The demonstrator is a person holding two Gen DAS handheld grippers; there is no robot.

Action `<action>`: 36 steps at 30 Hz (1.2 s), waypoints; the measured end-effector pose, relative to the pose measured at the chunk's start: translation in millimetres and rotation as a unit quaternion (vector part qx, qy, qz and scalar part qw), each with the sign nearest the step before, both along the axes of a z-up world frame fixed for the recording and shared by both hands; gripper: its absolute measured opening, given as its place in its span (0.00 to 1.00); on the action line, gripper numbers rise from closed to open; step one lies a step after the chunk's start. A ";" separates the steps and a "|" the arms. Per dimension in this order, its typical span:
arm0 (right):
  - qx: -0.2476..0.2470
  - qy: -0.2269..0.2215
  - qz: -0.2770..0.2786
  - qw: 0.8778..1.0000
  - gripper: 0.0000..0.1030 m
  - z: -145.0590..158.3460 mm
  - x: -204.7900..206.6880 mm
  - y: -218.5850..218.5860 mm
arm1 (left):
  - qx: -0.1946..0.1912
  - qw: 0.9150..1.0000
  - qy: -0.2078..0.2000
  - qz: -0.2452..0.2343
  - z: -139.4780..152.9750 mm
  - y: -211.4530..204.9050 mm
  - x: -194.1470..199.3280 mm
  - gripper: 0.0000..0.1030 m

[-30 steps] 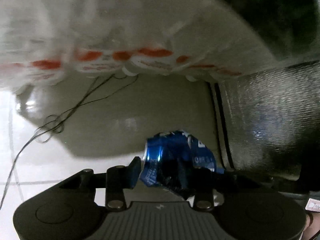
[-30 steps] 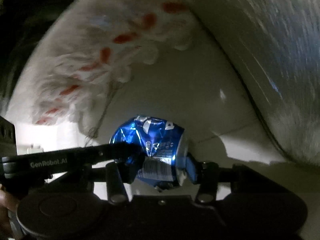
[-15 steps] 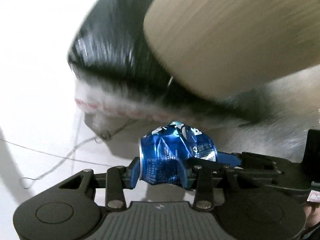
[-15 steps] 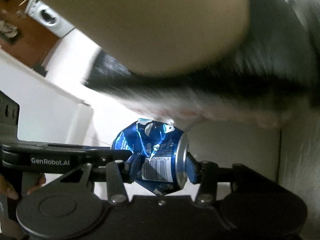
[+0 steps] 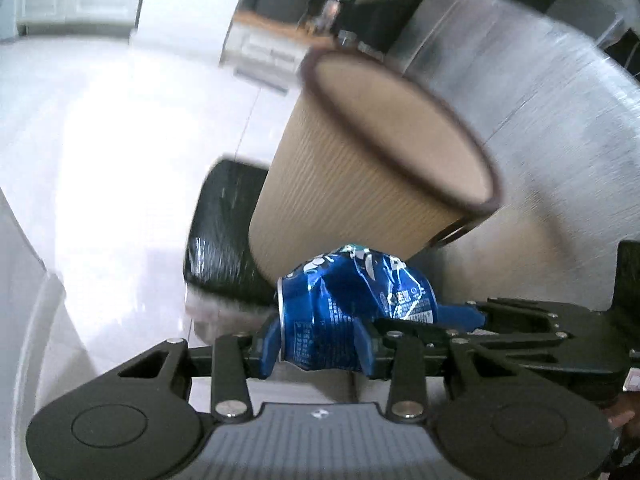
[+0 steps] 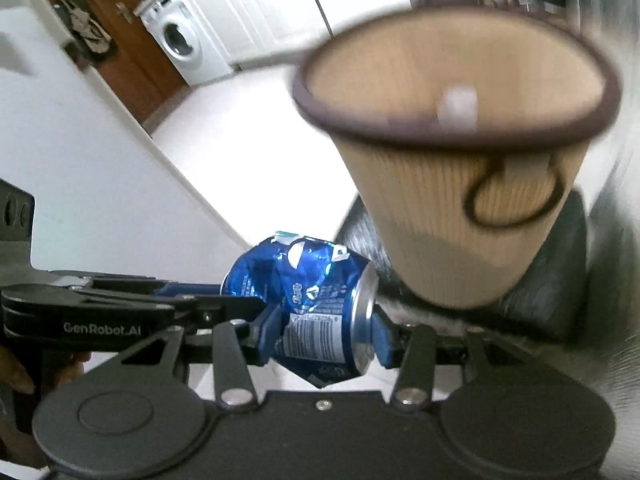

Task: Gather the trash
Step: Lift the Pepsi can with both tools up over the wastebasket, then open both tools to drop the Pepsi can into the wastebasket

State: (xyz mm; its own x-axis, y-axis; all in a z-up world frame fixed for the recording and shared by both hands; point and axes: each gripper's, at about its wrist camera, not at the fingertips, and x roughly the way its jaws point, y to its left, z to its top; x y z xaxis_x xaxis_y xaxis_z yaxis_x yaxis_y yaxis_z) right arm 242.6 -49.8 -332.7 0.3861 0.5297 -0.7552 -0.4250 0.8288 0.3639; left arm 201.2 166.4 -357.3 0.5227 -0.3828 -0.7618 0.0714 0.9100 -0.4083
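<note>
Item: crushed blue aluminium drink can with white print, dented and creased along its body, one silver rimmed end intact. A white label panel of small text is seen on its lower side in the right wrist view. The can is held in the air, below and in front of the landmark, a tan ribbed paper-look waste bin.

Landmark: the waste bin is conical, wider at its open mouth, finished with a dark brown rim and a dark looped handle on its side. Fine vertical ribbing covers its wall. A small pale object, blurred, is seen inside the mouth. The bin is tilted in both views.

Grip: the left gripper is clamped across the can, its blue finger pads pressed on opposite sides. The right gripper is likewise closed on the same can, one blue pad set against the silver end. The two black tools are crossed at the can, each reaching in from the side in the other's view.

Surroundings: a dark glossy mass lies beneath the bin; a grey woven-textured surface stands beside it. Beyond the bin, a white glossy floor, a white front-loading washing machine and a brown wooden door are recorded.
</note>
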 end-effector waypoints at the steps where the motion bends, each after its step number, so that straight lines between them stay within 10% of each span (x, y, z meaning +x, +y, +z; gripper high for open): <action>1: -0.001 -0.012 0.000 1.000 0.46 13.8 -5.7 -0.5 | 0.000 1.000 -0.011 0.002 12.8 -2.2 -5.2 0.38; 15: 0.029 -0.125 -0.099 0.987 0.45 119.7 24.2 -44.7 | 0.010 0.988 -0.145 -0.044 124.9 -44.2 67.1 0.38; 29: 0.043 -0.054 -0.250 0.966 0.46 40.2 141.3 -72.0 | 0.025 0.996 -0.073 -0.032 60.8 -75.5 185.8 0.36; 36: 0.009 -0.046 -0.258 0.965 0.48 28.2 135.2 -74.0 | 0.070 0.996 -0.046 -0.031 47.2 -79.1 189.0 0.57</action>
State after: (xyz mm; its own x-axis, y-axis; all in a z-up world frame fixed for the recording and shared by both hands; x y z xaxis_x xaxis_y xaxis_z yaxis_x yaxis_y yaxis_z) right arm 377.8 -123.8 -304.5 0.6666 0.2615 -0.6981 0.0118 0.9326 0.3606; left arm 390.2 87.3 -310.1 0.5713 -0.3098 -0.7600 0.1610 0.9503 -0.2663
